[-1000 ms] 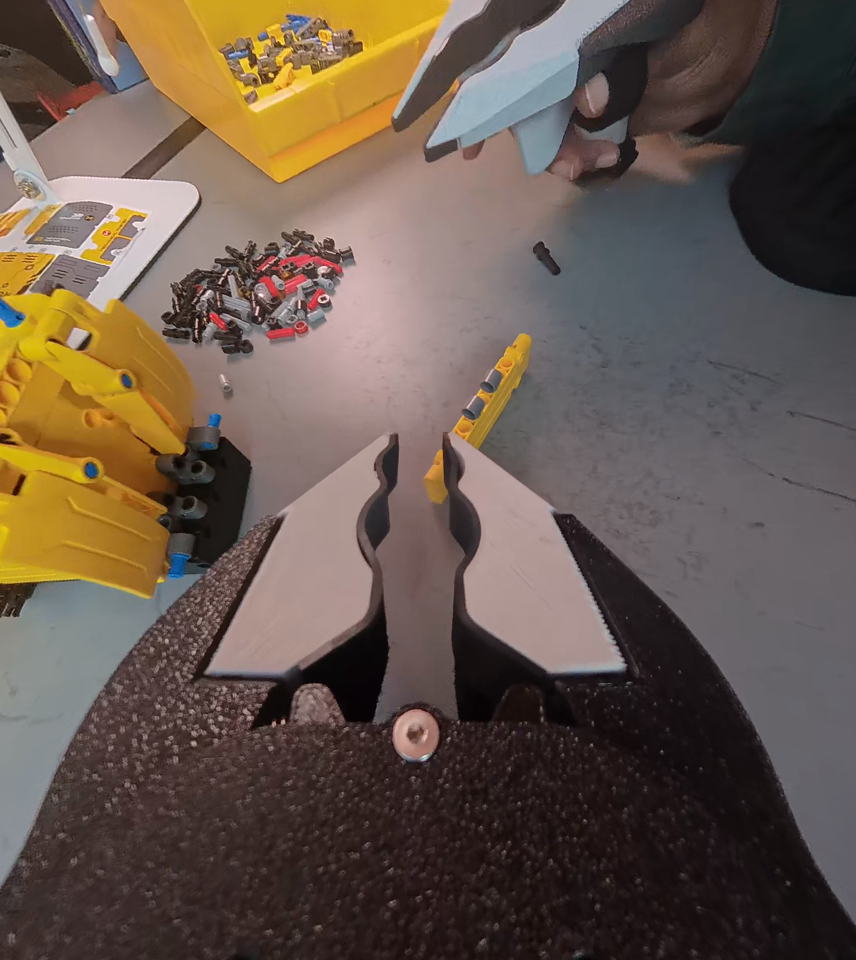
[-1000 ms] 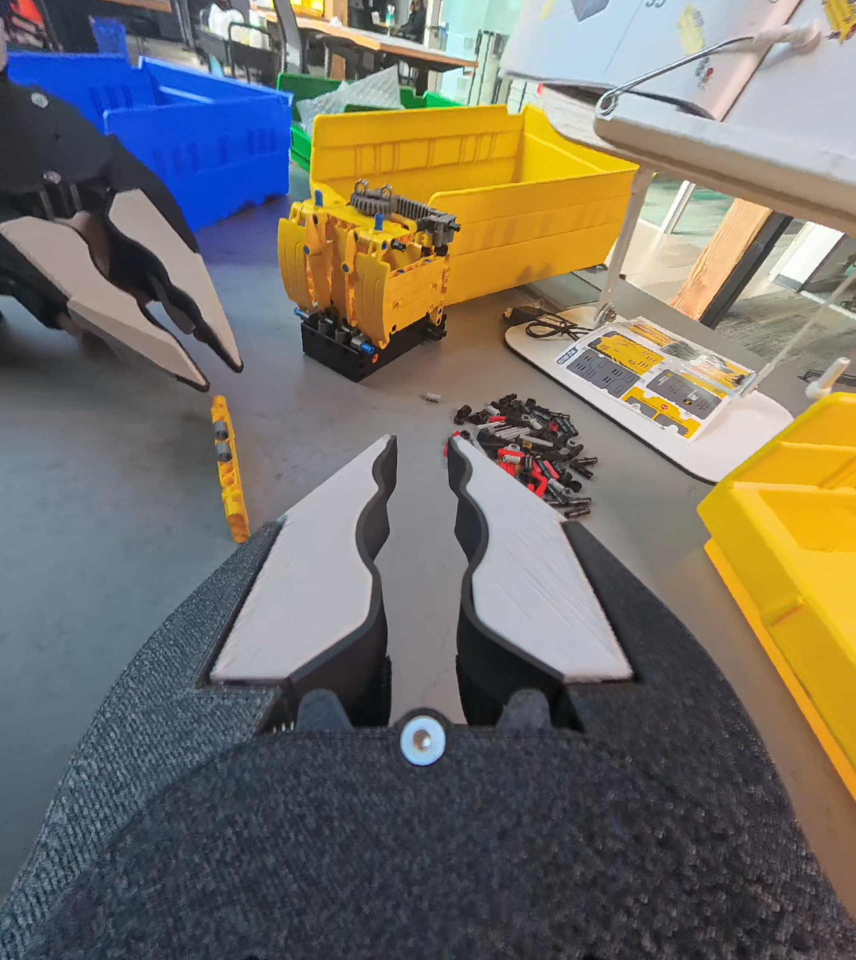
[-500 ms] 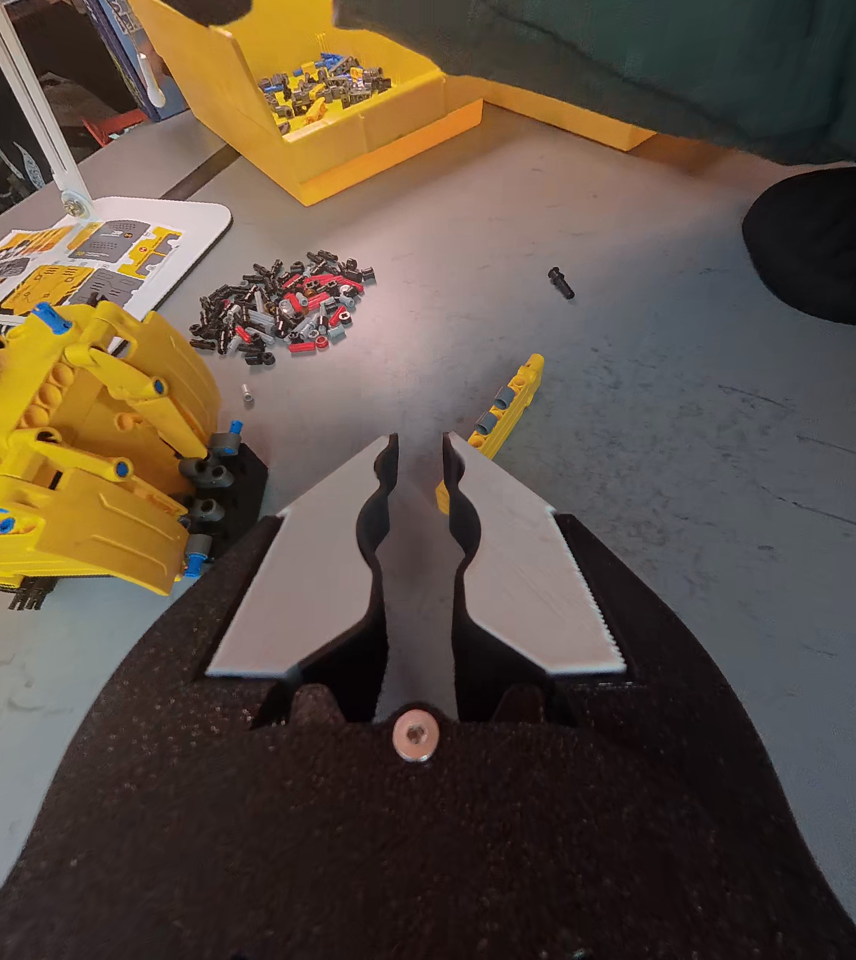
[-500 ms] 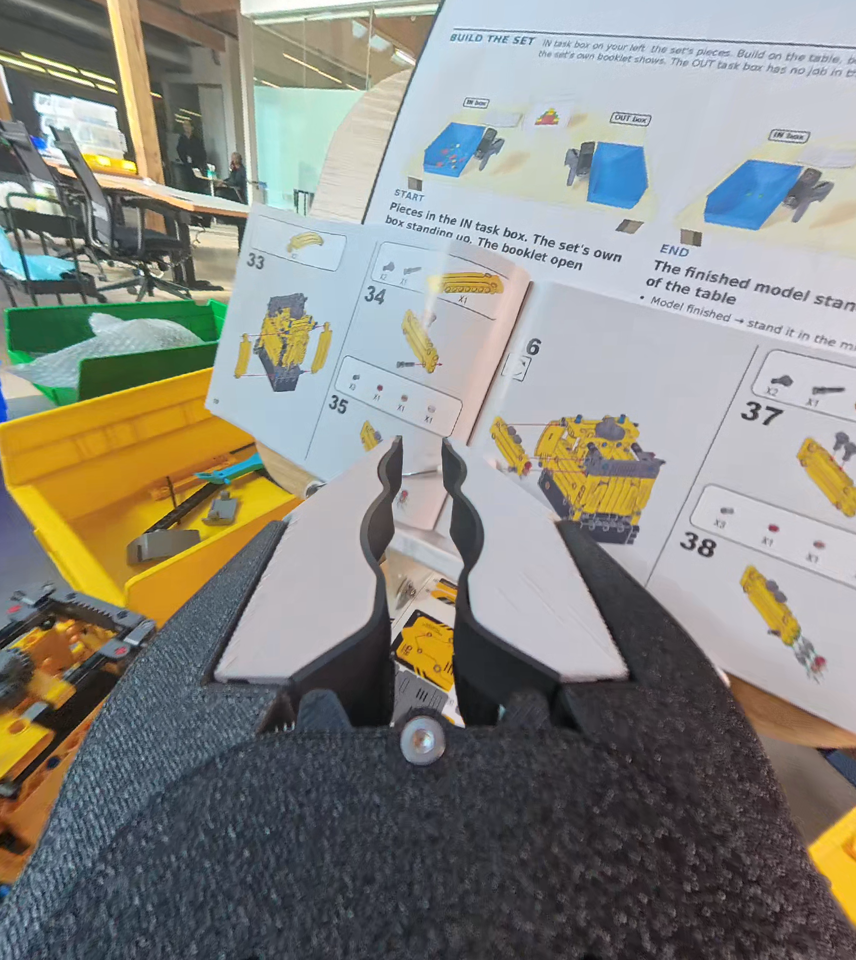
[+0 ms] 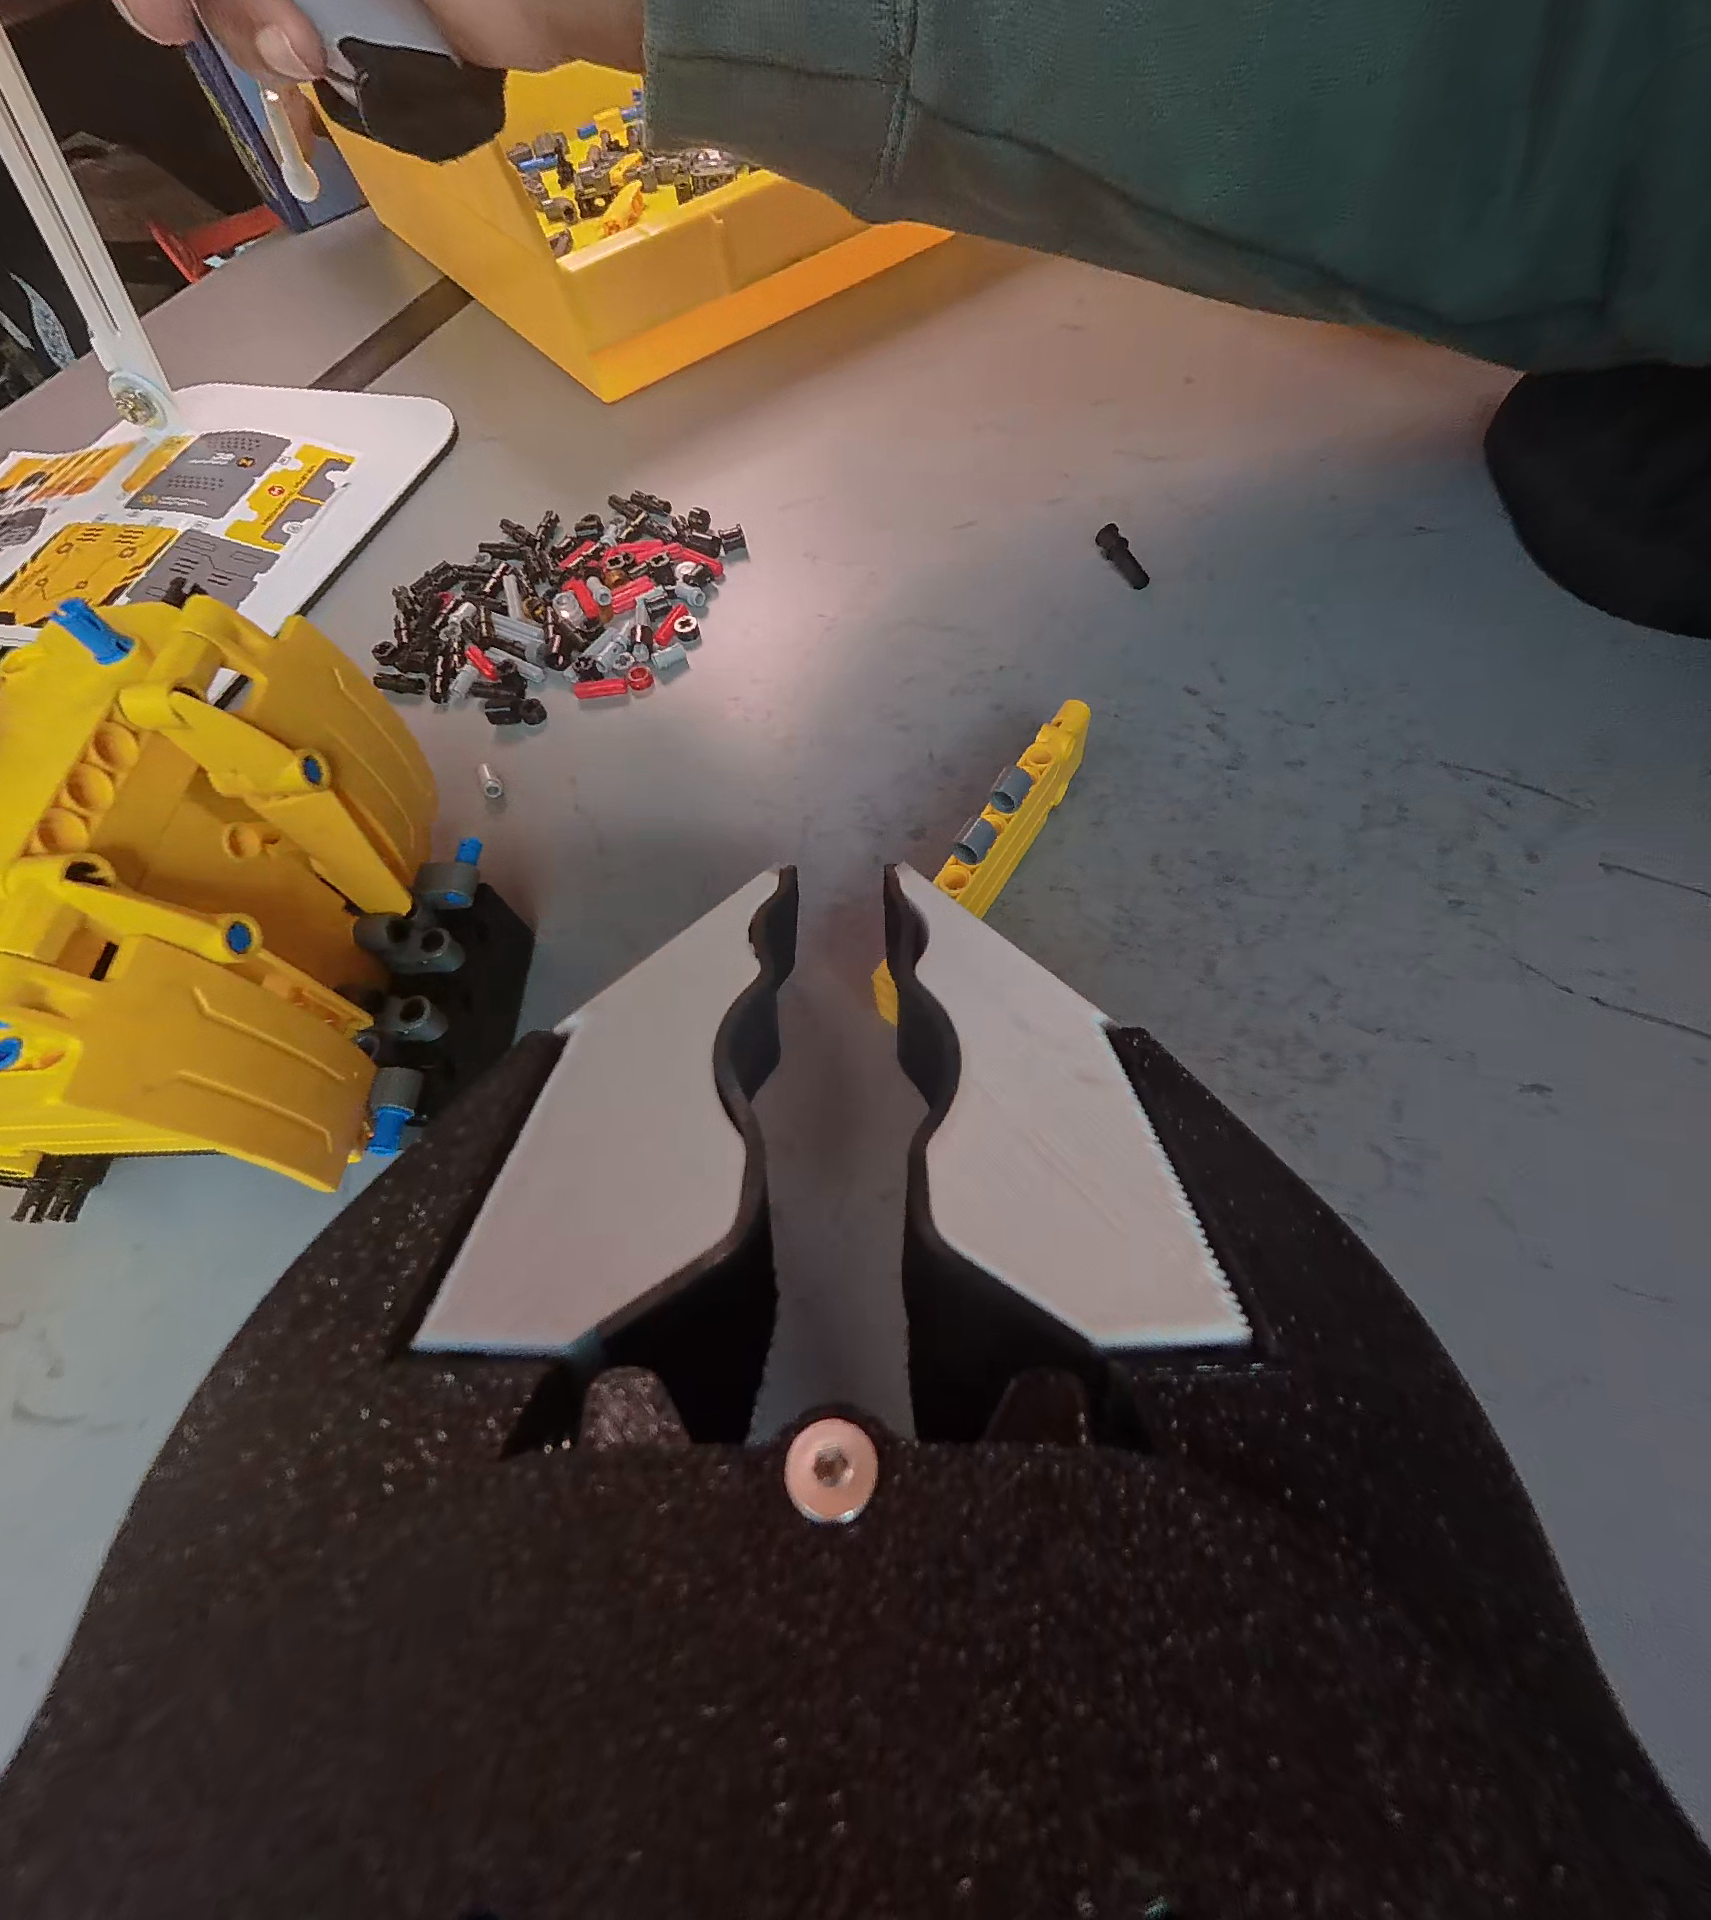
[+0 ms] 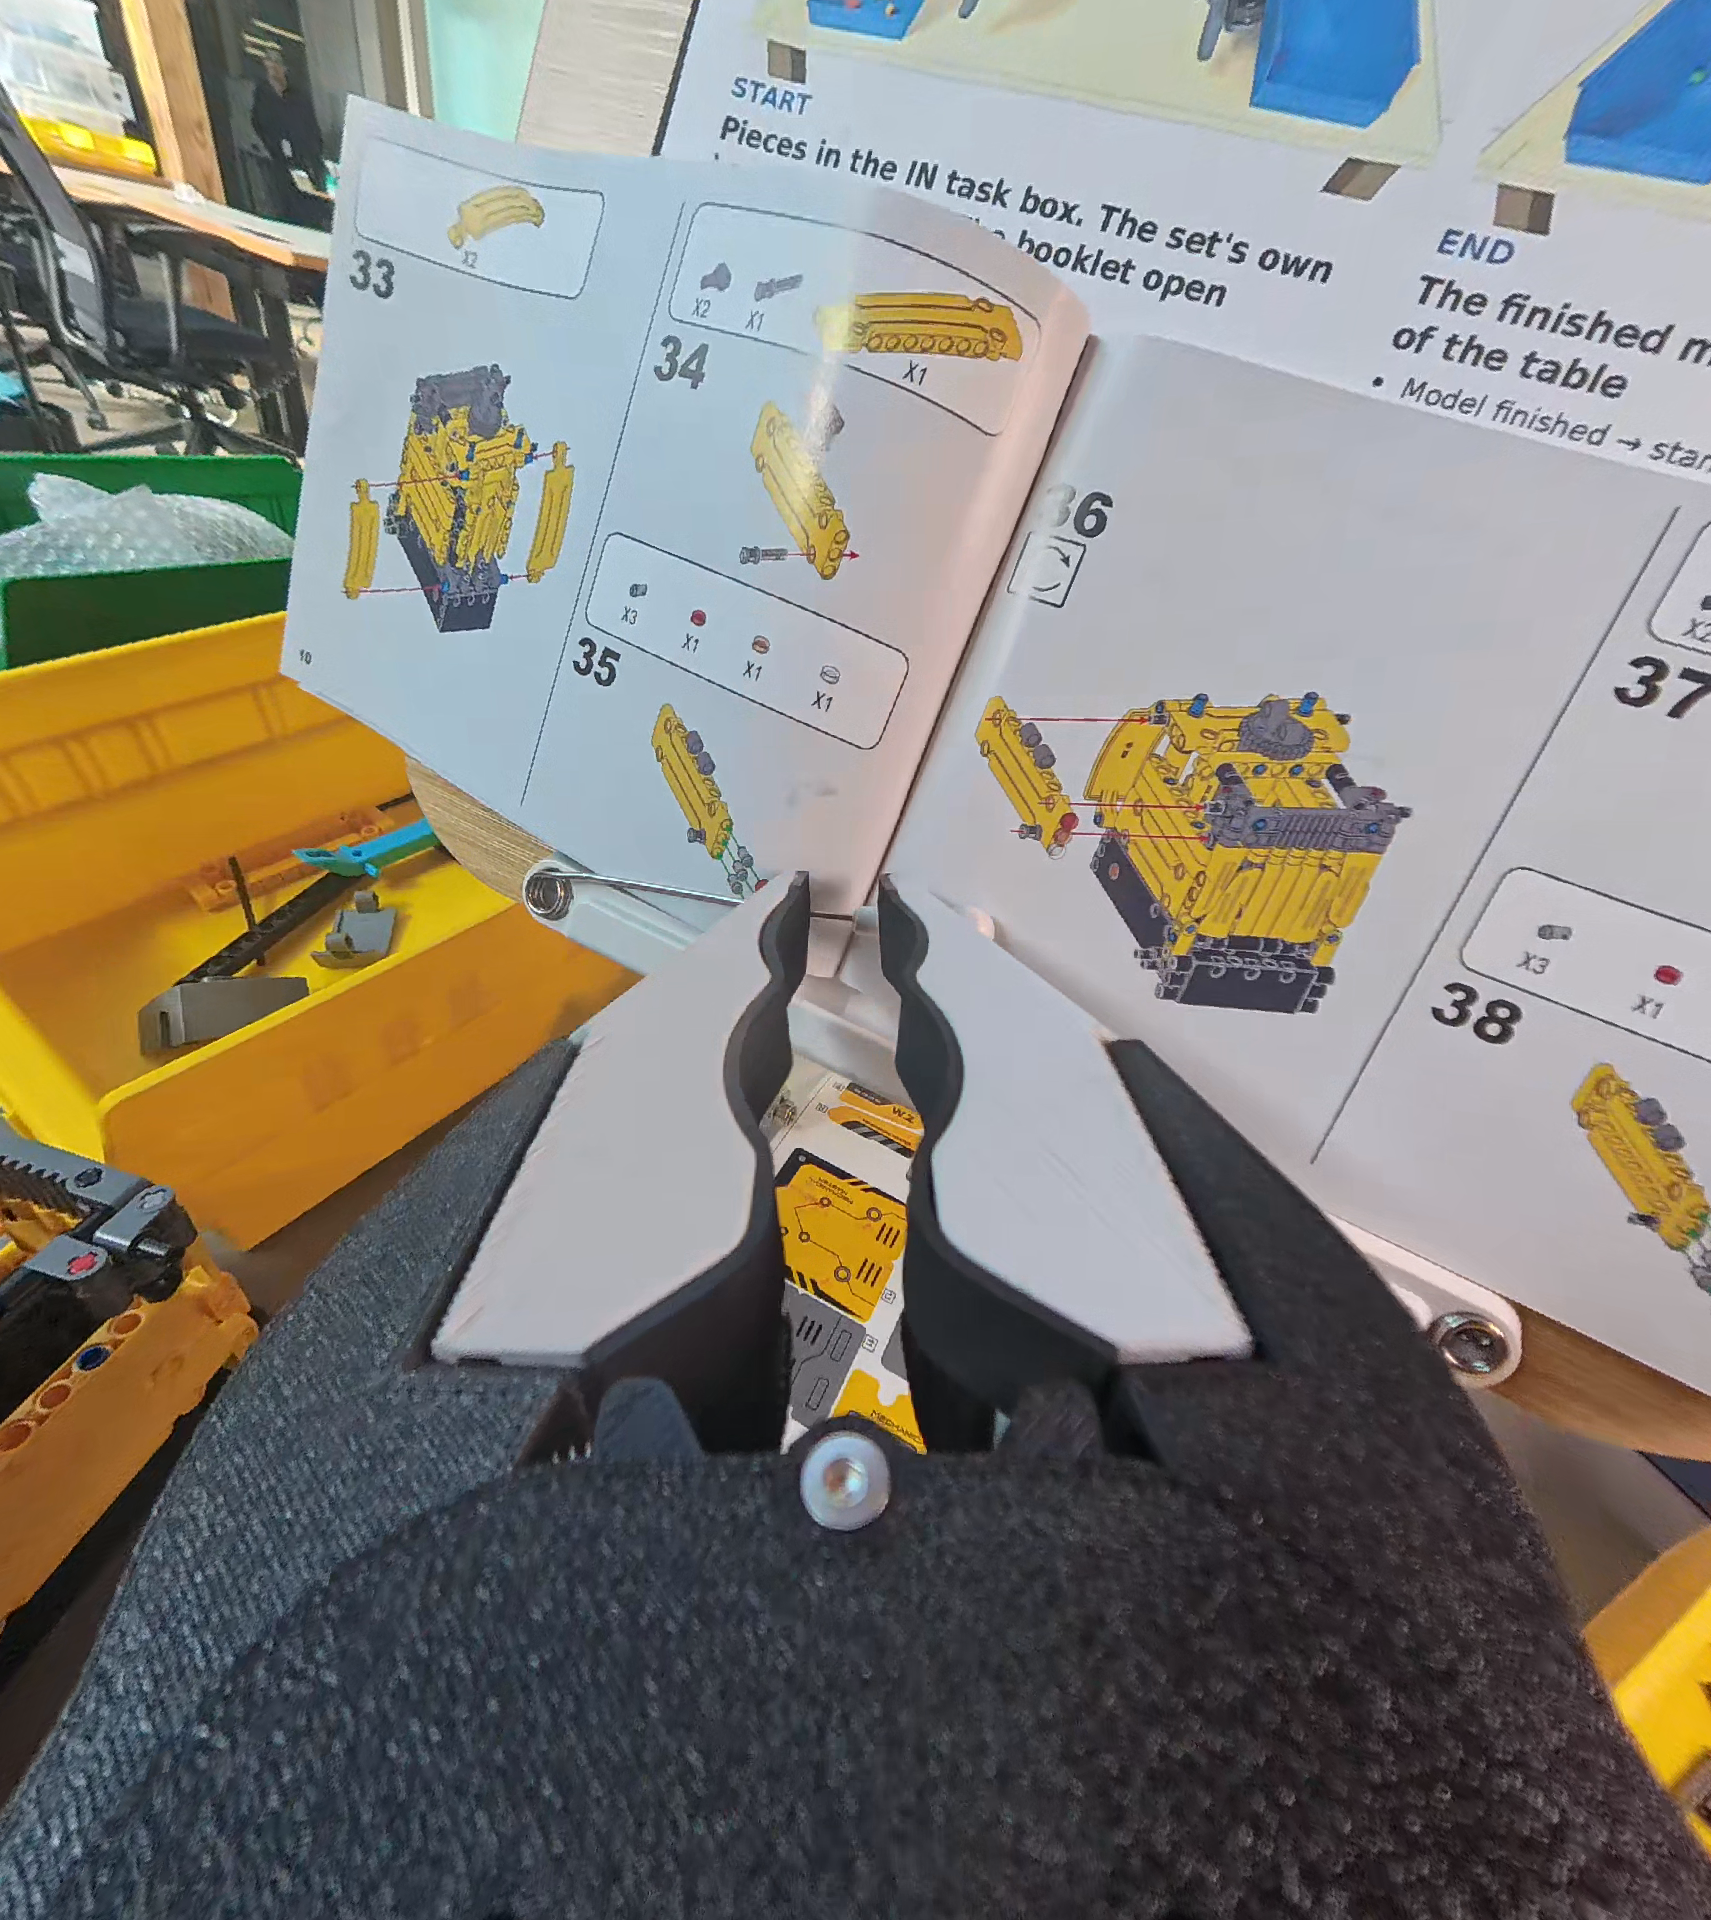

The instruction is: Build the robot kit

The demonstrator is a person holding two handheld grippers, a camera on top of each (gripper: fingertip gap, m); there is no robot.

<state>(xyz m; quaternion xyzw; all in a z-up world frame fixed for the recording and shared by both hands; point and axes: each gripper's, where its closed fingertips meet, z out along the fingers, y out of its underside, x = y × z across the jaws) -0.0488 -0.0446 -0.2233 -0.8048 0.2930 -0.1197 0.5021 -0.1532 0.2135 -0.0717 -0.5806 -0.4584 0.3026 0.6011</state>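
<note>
left gripper (image 5: 838, 904) slightly open, empty, beside light stiff yellow beam (image 5: 1012, 821); right gripper (image 6: 843, 906) slightly open, empty, facing booklet (image 6: 934, 540).

Left gripper (image 5: 838, 883), jaws slightly parted and empty, hovers over the yellow beam (image 5: 1022, 805); right gripper (image 6: 843, 891), likewise empty, faces the open booklet (image 6: 830, 520).

both claws empty, left claw (image 5: 838, 883) and right claw (image 6: 843, 891) slightly agape
</note>
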